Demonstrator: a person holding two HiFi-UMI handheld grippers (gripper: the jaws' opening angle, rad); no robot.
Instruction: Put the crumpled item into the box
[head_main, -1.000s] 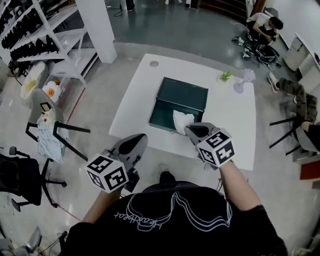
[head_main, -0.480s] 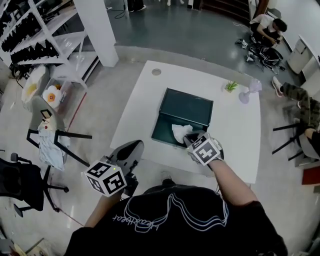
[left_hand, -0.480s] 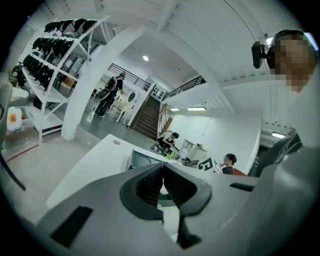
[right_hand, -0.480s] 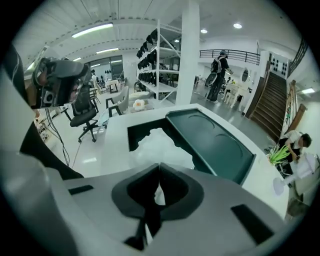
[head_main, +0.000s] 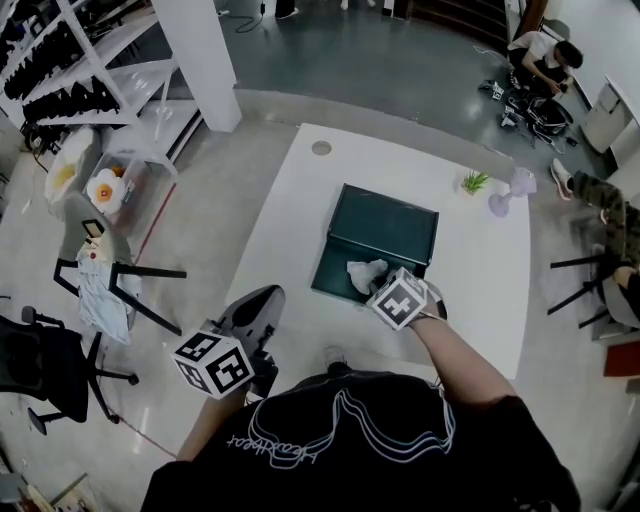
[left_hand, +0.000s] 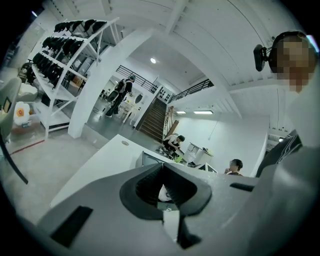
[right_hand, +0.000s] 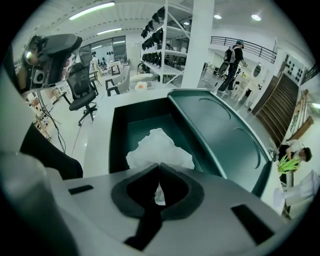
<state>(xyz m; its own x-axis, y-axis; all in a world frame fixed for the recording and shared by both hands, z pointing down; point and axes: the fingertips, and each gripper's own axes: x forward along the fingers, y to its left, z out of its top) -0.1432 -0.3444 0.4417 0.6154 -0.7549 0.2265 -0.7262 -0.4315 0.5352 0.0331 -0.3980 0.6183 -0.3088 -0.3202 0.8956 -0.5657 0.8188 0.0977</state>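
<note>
The right gripper (right_hand: 160, 170) is clamping crumpled white paper (right_hand: 157, 146) over the open green box (right_hand: 116, 135) — the left gripper (left_hand: 161, 167) is hanging beside the table (head_main: 290, 220), jaws together.

The head view is looking steeply down on the box (head_main: 385, 228) from above its near side. The right gripper view is peering into it from close by, while the left gripper view is facing it from farther back, so all three are sharing it.

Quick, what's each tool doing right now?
Left tool: closed, holding nothing.
Right tool: closed on the crumpled paper, over the open box.
</note>
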